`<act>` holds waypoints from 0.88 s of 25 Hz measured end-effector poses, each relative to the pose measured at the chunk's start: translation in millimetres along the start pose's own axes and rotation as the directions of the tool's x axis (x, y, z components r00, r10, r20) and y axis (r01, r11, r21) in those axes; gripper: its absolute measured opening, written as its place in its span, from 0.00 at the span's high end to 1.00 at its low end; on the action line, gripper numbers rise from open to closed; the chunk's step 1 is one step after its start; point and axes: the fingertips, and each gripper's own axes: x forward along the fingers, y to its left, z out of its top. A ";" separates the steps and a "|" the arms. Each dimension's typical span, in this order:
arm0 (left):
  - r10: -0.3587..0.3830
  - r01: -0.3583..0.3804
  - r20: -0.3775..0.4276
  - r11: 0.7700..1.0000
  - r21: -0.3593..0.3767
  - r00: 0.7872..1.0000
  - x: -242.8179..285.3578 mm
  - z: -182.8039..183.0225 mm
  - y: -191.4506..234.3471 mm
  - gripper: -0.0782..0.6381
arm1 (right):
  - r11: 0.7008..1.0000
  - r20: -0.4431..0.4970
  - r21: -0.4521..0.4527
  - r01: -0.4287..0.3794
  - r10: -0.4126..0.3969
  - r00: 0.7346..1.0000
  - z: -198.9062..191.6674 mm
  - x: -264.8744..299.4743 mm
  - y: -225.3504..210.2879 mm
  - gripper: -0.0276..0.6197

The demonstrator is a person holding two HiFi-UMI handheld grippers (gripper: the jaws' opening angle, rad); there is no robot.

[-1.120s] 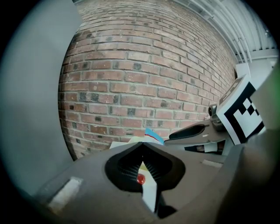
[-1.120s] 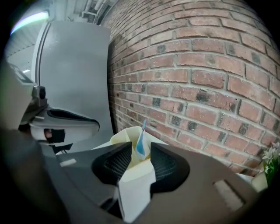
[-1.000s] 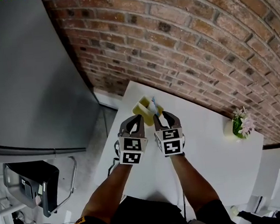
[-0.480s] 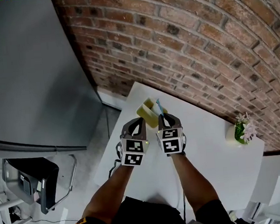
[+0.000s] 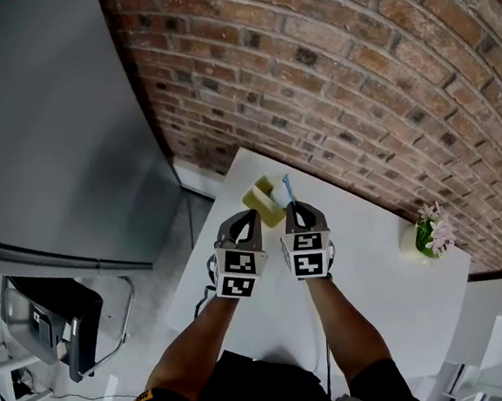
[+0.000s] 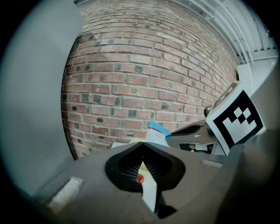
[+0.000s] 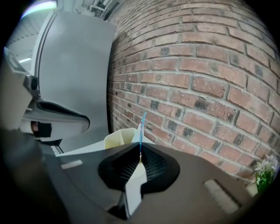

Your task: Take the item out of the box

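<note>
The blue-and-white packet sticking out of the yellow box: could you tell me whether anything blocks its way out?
Nothing visible does. The right gripper has just been closing its fingers, which now pinch the packet. The left gripper grips the yellow box by its wall, and the space above the opening is free.

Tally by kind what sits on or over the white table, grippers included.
Grippers: 2. The left gripper is shut on the yellow box; the right gripper has jaws that have just been closing, onto the packet.
Yellow box: 1
Packet: 1
Flower vase: 1
Total: 5
</note>
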 end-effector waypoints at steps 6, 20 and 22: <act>0.001 -0.002 0.026 1.000 0.017 1.000 -10.5 11.8 -10.6 0.88 | 1.000 0.062 -0.007 0.028 -0.027 0.998 15.3 -25.2 -4.4 0.94; 0.010 -0.013 0.074 0.999 0.037 0.997 -58.9 20.4 -49.6 0.88 | 1.000 0.156 -0.007 0.021 -0.020 0.988 21.9 -105.2 -2.1 0.94; 0.011 -0.015 0.081 0.999 0.042 0.997 -68.5 20.1 -59.7 0.88 | 1.000 0.159 -0.004 0.008 -0.008 0.987 16.4 -120.8 1.6 0.94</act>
